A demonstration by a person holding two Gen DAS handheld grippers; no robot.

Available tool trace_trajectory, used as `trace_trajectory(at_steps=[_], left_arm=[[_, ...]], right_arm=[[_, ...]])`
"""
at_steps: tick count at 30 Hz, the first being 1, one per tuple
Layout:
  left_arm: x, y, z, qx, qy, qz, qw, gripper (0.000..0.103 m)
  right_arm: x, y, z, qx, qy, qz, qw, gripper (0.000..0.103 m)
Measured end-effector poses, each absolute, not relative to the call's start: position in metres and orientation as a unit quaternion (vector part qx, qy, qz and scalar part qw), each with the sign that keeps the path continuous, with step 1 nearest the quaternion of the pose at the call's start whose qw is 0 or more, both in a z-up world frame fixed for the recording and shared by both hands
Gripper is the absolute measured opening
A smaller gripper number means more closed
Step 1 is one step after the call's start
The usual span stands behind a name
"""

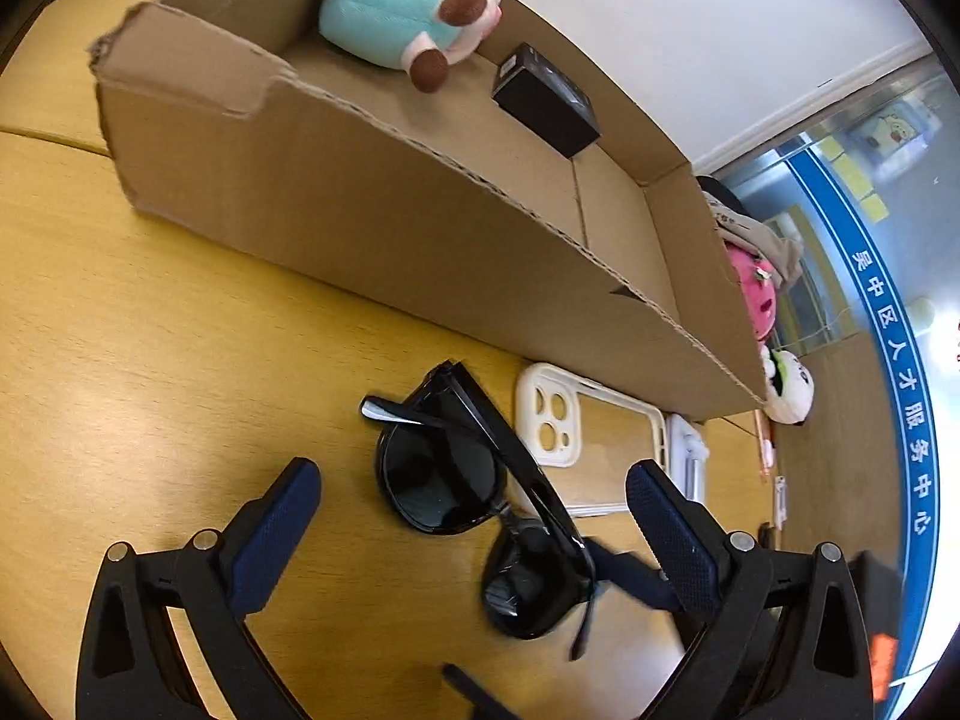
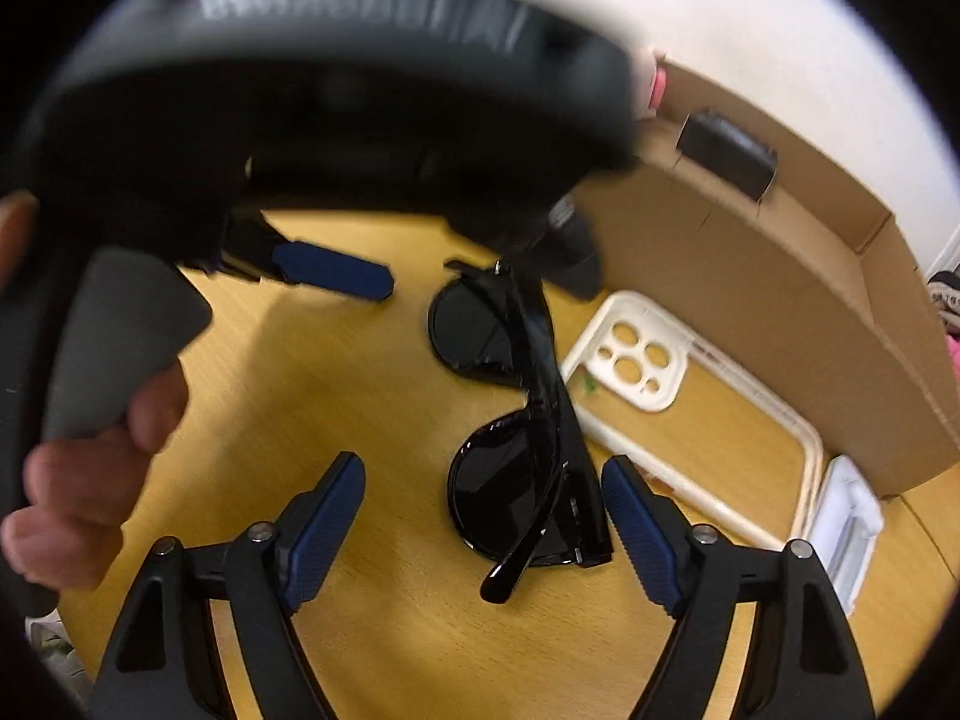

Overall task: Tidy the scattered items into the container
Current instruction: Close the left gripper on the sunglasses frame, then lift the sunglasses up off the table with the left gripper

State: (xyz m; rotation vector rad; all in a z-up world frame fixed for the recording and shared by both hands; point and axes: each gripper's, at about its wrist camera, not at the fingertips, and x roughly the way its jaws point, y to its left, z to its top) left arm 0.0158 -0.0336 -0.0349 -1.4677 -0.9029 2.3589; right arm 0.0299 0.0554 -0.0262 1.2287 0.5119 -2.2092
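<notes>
Black sunglasses (image 1: pixel 474 492) lie folded on the wooden table, in front of the cardboard box (image 1: pixel 372 228). My left gripper (image 1: pixel 474 516) is open, its fingers on either side of the glasses. My right gripper (image 2: pixel 483 516) is open too, straddling the other end of the sunglasses (image 2: pixel 516 414). A white phone case (image 1: pixel 576 438) lies beside the glasses, also in the right wrist view (image 2: pixel 690 408). The box (image 2: pixel 780 300) holds a teal plush toy (image 1: pixel 402 6) and a small black box (image 1: pixel 546 99). The left gripper's body fills the top of the right wrist view.
A small white holder (image 2: pixel 852 528) lies next to the phone case. Past the box's end sit a pink plush (image 1: pixel 756 294), a white plush (image 1: pixel 789 387) and grey cloth (image 1: pixel 756 234). The person's hand (image 2: pixel 90 468) grips the left handle.
</notes>
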Motion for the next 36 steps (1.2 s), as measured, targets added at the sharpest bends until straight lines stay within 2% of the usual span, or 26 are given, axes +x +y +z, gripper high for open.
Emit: trace_trajectory(at_steps=[2, 4, 6, 8, 9, 11, 12, 14, 16, 18, 24, 30, 32, 33, 34, 35, 36], left_arm=[[0.016, -0.033, -0.035, -0.496, -0.311, 0.802, 0.115, 0.097], [0.014, -0.031, -0.037, -0.499, -0.318, 0.797, 0.125, 0.078], [0.014, -0.030, -0.039, -0.500, -0.323, 0.794, 0.126, 0.072], [0.012, -0.030, -0.038, -0.500, -0.324, 0.794, 0.125, 0.070], [0.013, -0.030, -0.039, -0.500, -0.328, 0.792, 0.122, 0.067], [0.012, -0.032, -0.040, -0.501, -0.332, 0.790, 0.118, 0.060], [0.012, -0.033, -0.041, -0.503, -0.330, 0.791, 0.114, 0.053], [0.013, -0.036, -0.044, -0.503, -0.340, 0.786, 0.115, 0.048], [0.015, -0.039, -0.047, -0.507, -0.347, 0.781, 0.111, 0.030], [0.017, -0.040, -0.049, -0.512, -0.342, 0.781, 0.101, 0.020], [0.022, -0.043, -0.052, -0.514, -0.357, 0.772, 0.111, 0.020], [0.033, -0.048, -0.057, -0.519, -0.374, 0.758, 0.130, 0.021], [0.037, -0.051, -0.061, -0.519, -0.394, 0.745, 0.144, 0.027], [0.038, -0.052, -0.062, -0.517, -0.406, 0.737, 0.154, 0.037], [0.039, -0.051, -0.063, -0.515, -0.420, 0.728, 0.168, 0.050], [0.040, -0.051, -0.063, -0.512, -0.428, 0.723, 0.179, 0.058], [0.042, -0.049, -0.061, -0.510, -0.430, 0.721, 0.187, 0.073]], right_arm=[[0.031, 0.054, -0.029, 0.456, 0.191, -0.823, 0.280, 0.075], [0.032, 0.054, -0.029, 0.455, 0.191, -0.823, 0.283, 0.073], [0.033, 0.054, -0.028, 0.452, 0.191, -0.824, 0.284, 0.068], [0.031, 0.056, -0.026, 0.450, 0.188, -0.828, 0.276, 0.052], [0.031, 0.057, -0.025, 0.449, 0.186, -0.830, 0.273, 0.048], [0.030, 0.061, -0.024, 0.451, 0.175, -0.831, 0.276, 0.048], [0.031, 0.062, -0.024, 0.451, 0.173, -0.831, 0.276, 0.048], [0.034, 0.064, -0.023, 0.450, 0.165, -0.832, 0.278, 0.044], [0.036, 0.067, -0.021, 0.448, 0.152, -0.835, 0.281, 0.024], [0.038, 0.071, -0.021, 0.450, 0.144, -0.835, 0.281, 0.024], [0.041, 0.076, -0.017, 0.458, 0.120, -0.831, 0.291, 0.024], [0.035, 0.099, -0.018, 0.482, 0.034, -0.820, 0.305, 0.018], [0.035, 0.107, -0.019, 0.494, 0.008, -0.813, 0.308, 0.017], [0.036, 0.109, -0.019, 0.496, 0.005, -0.811, 0.310, 0.016], [0.038, 0.110, -0.019, 0.497, 0.005, -0.809, 0.312, 0.016], [0.040, 0.110, -0.019, 0.499, 0.007, -0.807, 0.315, 0.016], [0.042, 0.110, -0.019, 0.501, 0.008, -0.805, 0.318, 0.016]])
